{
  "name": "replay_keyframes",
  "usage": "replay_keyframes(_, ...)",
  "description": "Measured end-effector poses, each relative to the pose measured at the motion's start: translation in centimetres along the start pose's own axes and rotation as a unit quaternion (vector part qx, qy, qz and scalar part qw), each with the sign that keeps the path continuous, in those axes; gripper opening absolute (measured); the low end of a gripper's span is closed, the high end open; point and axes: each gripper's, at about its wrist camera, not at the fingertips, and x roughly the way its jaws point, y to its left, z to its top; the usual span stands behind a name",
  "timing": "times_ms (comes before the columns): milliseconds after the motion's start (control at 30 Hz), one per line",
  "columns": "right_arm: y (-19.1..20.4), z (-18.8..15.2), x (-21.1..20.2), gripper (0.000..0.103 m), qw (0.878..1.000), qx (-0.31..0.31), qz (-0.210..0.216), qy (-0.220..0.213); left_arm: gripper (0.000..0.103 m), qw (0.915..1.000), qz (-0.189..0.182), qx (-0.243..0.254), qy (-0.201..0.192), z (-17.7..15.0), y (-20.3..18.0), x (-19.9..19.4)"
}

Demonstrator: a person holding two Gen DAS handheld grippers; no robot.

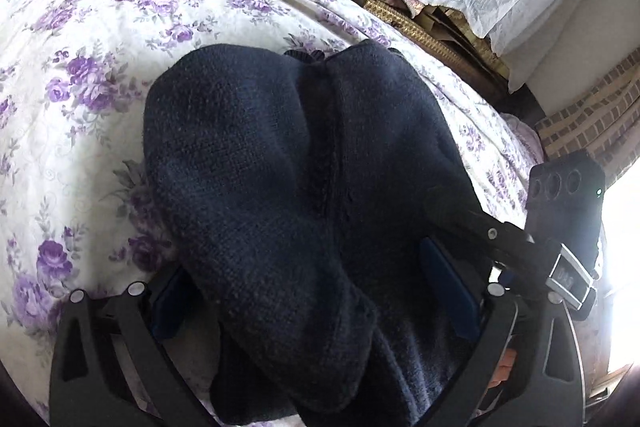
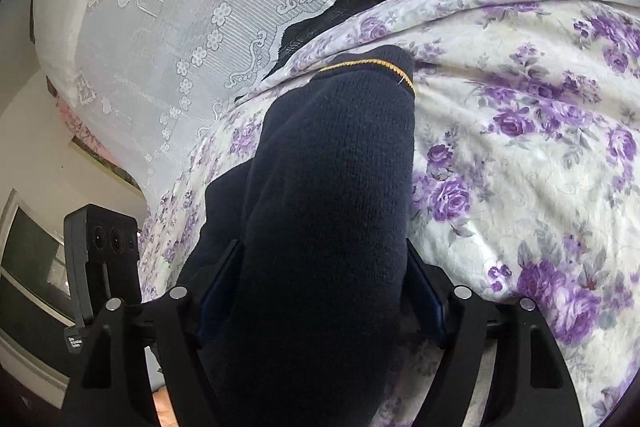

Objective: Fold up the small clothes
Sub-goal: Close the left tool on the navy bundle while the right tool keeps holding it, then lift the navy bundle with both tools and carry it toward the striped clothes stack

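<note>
A bed with a purple-flowered sheet (image 1: 80, 39) fills both views, white lace cloth (image 2: 160, 27) draped behind it. The dark navy knitted garment (image 1: 280, 167) lies bunched on the sheet. The left hand-held gripper (image 1: 316, 291) has knit between its fingers, seemingly clamped. The right hand-held gripper (image 2: 320, 287) pinches a fold with a yellow stripe (image 2: 372, 65) near its far edge.

Left of garment: the floral bed cover (image 1: 80, 75) lies open beside the dark knitted garment (image 1: 280, 167).
Far side: lace cloth (image 2: 160, 27) and piled fabrics (image 1: 420, 11) close the bed edge (a wall of sorts).
Between tools: the other tool (image 1: 568, 203) stands close.
</note>
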Motion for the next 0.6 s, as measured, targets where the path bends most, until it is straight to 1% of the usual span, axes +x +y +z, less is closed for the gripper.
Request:
replay_keyframes(67,0.1,-0.1,0.0,0.069,1.000,-0.005,-0.005,-0.004,0.092,1.0000,0.005,0.005,-0.004,-0.1,-0.2,-0.2)
replay_keyframes(100,0.2,-0.2,0.0,0.067,1.000,-0.008,-0.007,-0.006,0.081,1.0000,-0.002,0.007,-0.005,-0.3,-0.1,-0.4)
replay_keyframes(133,0.2,-0.1,-0.1,0.067,1.000,-0.009,-0.007,-0.007,0.075,0.9999,-0.005,0.008,-0.009,-0.4,-0.2,-0.6)
replay_keyframes(200,0.2,-0.2,-0.2,0.065,1.000,-0.010,-0.007,-0.012,0.069,0.9998,-0.009,0.006,-0.014,-0.4,-0.1,-0.8)
replay_keyframes(233,0.2,-0.2,-0.3,0.065,1.000,-0.011,-0.007,-0.015,0.063,0.9998,-0.013,0.003,-0.017,-0.4,0.1,-1.0)
replay_keyframes(300,0.3,-0.3,-0.6,0.063,1.000,-0.013,-0.005,-0.023,0.055,0.9995,-0.017,-0.001,-0.026,-0.3,0.3,-1.4)
replay_keyframes(333,0.3,-0.3,-0.7,0.063,1.000,-0.015,-0.003,-0.027,0.053,0.9993,-0.020,0.000,-0.030,-0.3,0.3,-1.5)
replay_keyframes(500,0.3,-0.6,-1.7,0.061,0.999,-0.018,-0.001,-0.039,0.049,0.9989,-0.014,0.016,-0.041,-0.4,-0.4,-1.8)
replay_keyframes(600,0.3,-1.1,-2.9,0.061,0.998,-0.024,-0.005,-0.051,0.047,0.9986,-0.025,0.022,-0.042,-0.9,-0.8,-2.2)
